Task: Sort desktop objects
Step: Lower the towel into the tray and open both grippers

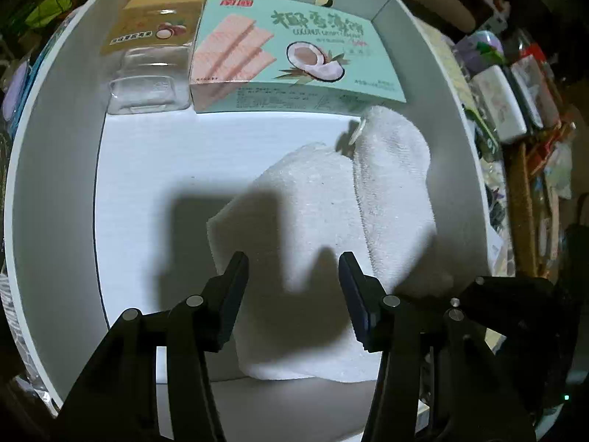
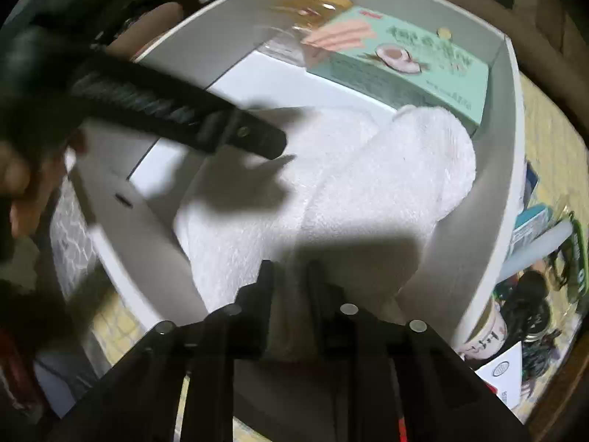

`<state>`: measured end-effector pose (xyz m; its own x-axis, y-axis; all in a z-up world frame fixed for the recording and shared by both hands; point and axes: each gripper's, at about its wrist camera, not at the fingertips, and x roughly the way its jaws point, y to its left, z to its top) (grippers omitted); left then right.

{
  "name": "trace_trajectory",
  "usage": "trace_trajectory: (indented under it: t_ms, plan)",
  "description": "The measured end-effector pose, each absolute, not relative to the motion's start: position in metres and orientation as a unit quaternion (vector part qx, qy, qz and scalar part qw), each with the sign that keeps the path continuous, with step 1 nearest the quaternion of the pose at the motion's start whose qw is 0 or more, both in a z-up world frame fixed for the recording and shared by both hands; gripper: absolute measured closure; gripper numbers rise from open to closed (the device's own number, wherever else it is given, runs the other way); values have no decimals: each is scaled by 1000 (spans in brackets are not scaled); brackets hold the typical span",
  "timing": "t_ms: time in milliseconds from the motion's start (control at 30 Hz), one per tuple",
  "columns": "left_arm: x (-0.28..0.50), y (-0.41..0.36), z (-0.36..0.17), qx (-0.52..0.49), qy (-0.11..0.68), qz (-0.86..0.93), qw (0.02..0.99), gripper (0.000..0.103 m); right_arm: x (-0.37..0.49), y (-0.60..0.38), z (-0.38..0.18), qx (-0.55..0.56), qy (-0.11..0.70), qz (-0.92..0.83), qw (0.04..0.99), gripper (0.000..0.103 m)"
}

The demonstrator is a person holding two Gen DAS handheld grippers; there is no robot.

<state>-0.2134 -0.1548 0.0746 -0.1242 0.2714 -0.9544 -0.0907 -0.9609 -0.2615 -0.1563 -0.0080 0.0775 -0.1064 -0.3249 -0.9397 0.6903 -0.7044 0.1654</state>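
A: Nearest me, the right tool (image 2: 291,276) has its fingers drawn narrow on a fold of the towel (image 2: 331,191); the cloth is pinched between them.

B: And the left tool (image 1: 292,287)?

A: Wide apart, with nothing between its fingers; it hangs just over the near end of the towel (image 1: 324,228), its shadow falling across the cloth.

B: Where does the towel lie?

A: Inside the white box (image 1: 55,169), on its floor, bunched against the right wall (image 2: 493,199); one end is rolled up toward the far corner.

B: What sits behind it?

A: A mint wafer carton (image 1: 291,55) lying flat along the far wall, touching the towel's far end; left of it, side by side, a clear bottle (image 1: 151,66) with a yellow label, also on its side.

B: And outside the box?

A: Clutter on the worktop (image 2: 552,140) to the right; packets and a can, too blurred to name properly.
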Motion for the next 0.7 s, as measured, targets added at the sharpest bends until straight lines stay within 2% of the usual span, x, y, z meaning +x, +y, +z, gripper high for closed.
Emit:
trace_trajectory:
  t_ms: [67, 200, 233, 300, 467, 567, 700]
  plan:
    - [-210, -156, 82, -640, -68, 757, 114, 54, -158, -9, 76, 581, 157, -721, 343, 85]
    - [-189, -158, 115, -592, -68, 796, 108, 44, -150, 12, 99, 562, 88, -744, 350, 61]
    - [-185, -160, 121, -583, -73, 802, 109, 42, -146, 21, 108, 553, 69, -753, 350, 58]
    - [-171, -162, 132, -564, -84, 814, 108, 27, -139, 39, 126, 531, 36, -771, 349, 48]
    - [-128, -155, 150, -520, -86, 842, 114, 1, -111, 92, 165, 477, -5, -815, 330, 30]
    - [-101, -136, 153, -501, -72, 853, 125, 0, -94, 120, 174, 455, 4, -837, 303, 22]
    - [-73, -110, 146, -484, -66, 862, 133, 0, -74, 156, 168, 449, -12, -846, 288, 19]
